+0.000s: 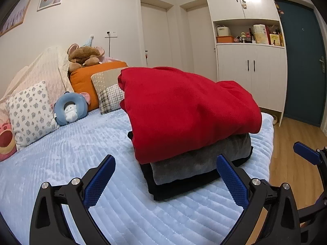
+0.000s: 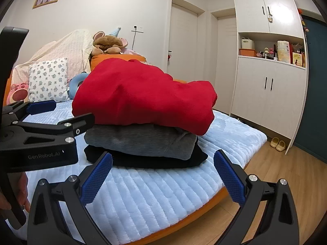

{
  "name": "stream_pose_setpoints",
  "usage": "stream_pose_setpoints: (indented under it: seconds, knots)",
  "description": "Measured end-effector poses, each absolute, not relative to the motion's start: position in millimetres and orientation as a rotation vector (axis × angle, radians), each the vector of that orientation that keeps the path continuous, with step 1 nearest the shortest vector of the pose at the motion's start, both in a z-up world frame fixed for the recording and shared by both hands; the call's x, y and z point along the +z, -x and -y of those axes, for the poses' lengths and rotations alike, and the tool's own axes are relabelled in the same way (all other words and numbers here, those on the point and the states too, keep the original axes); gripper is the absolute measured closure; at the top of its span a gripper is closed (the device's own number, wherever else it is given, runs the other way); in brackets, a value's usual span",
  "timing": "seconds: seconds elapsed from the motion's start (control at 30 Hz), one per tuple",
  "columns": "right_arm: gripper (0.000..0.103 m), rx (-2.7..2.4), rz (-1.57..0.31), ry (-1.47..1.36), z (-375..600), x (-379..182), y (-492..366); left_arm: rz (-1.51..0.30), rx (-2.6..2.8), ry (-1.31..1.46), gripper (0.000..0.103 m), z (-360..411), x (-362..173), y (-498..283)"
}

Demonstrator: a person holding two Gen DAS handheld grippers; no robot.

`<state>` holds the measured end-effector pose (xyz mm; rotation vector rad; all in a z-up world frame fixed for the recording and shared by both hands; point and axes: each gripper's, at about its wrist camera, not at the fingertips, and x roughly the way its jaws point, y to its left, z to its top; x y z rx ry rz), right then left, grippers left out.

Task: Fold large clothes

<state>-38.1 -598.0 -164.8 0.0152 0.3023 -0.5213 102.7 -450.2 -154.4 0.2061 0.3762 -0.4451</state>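
A folded red garment lies on top of a folded grey garment and a folded black garment, stacked on the light blue bed cover. The stack also shows in the right wrist view: red, grey, black. My left gripper is open and empty, just in front of the stack. My right gripper is open and empty, just in front of the stack near the bed's edge. The left gripper appears at the left of the right wrist view, beside the stack.
Pillows, an orange cushion and plush toys line the left of the bed. A white cabinet and doors stand behind. Wooden floor with slippers lies to the right.
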Motion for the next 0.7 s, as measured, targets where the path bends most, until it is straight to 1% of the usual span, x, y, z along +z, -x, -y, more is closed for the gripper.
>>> stream_pose_setpoints:
  seconds: [0.4,0.6,0.7]
  knots:
    - [0.005,-0.524,-0.302,-0.013,598.7,-165.1,35.5,-0.363,-0.407,-0.229,0.003,450.0,-158.7,-102.8]
    - [0.005,-0.532,-0.304,0.007,595.9,-165.4,35.6,-0.386,-0.429,-0.182,0.003,446.0,-159.6,-106.9]
    - [0.005,-0.531,-0.303,0.003,596.3,-165.2,35.2,-0.358,-0.413,-0.197,0.003,446.5,-159.9,-103.5]
